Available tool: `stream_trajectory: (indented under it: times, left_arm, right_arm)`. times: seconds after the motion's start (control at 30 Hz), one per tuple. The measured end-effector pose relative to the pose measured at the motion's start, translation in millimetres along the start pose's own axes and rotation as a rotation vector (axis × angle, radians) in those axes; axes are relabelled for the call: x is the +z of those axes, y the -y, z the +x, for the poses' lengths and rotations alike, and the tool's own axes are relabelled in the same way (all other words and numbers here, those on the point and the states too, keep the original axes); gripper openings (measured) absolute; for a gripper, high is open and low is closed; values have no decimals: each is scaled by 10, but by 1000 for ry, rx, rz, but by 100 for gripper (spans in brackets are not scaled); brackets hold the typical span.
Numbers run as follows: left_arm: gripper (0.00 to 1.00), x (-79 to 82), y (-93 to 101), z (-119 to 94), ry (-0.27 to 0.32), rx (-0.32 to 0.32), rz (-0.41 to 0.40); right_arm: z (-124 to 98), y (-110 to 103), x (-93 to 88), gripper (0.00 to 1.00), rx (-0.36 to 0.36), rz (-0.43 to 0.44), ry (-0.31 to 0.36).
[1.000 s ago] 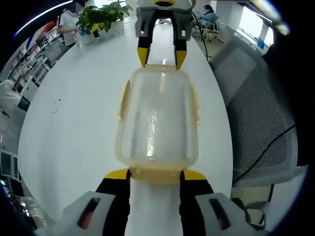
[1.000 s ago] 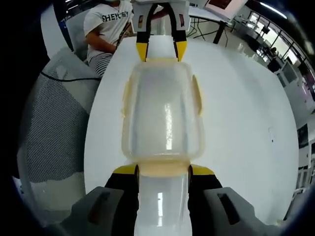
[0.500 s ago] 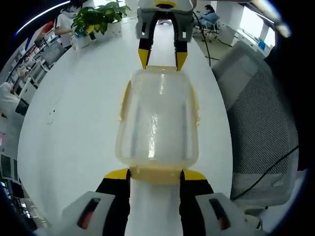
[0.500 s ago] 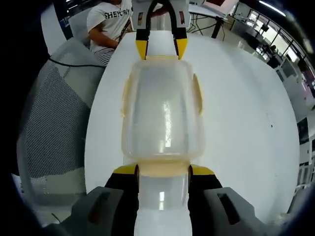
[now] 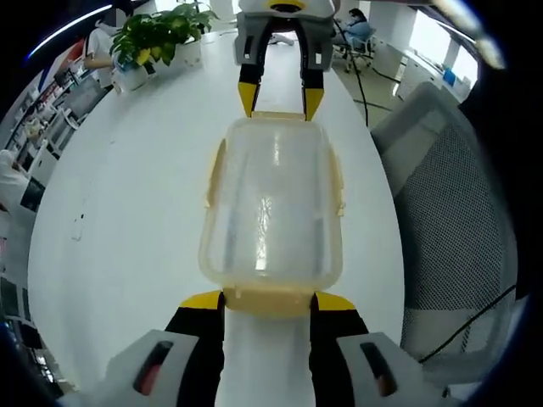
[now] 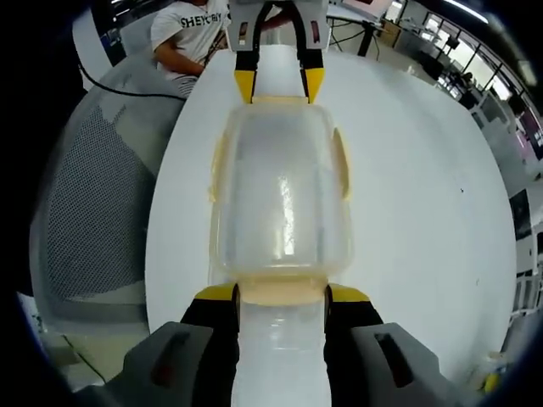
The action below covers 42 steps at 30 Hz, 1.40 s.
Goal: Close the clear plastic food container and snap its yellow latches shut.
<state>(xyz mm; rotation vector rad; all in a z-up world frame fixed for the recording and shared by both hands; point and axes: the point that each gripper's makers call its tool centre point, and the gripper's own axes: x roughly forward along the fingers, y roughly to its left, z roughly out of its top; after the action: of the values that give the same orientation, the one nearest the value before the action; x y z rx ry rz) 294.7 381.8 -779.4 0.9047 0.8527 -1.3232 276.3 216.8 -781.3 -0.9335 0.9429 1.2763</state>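
**Jaws hold both ends; container unmoved, lid on**

Both pairs of jaws stay spread, each straddling one short end of the clear container (image 5: 271,208): the left gripper (image 5: 267,301) at 6 o'clock in its own view, the right gripper (image 5: 278,100) at 12. Over the last second only the background has slid; the container on the white worktop (image 5: 127,212) keeps its place. The lid looks seated, the side latches (image 6: 342,165) probably unsnapped. A potted plant (image 5: 157,38) sits at 11.

Food container (image 5: 271,208) lies on the table (image 5: 127,212), between the two grippers: left gripper (image 5: 268,298) at its near end in the left gripper view, right gripper (image 5: 278,100) at its far end. Potted plant (image 5: 157,34) far left on table. Mesh chair (image 5: 462,229) right of table.
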Motion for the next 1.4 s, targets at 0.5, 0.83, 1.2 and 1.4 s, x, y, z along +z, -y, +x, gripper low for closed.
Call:
stream_trajectory:
  times: [0.5, 0.83, 1.2, 1.4]
  left_arm:
    - [34, 360, 34, 196, 7, -19, 7]
    - [34, 444, 20, 264, 3, -21, 14]
    - [34, 516, 45, 252, 6, -23, 28]
    - [34, 492, 73, 348, -15, -33, 23]
  right_arm:
    - [-158, -15, -380, 36, -4, 14, 10]
    - [-136, -12, -485, 36, -3, 34, 15]
    - [-140, -47, -558, 36, 1, 51, 41]
    - [-103, -60, -580, 36, 8, 55, 43]
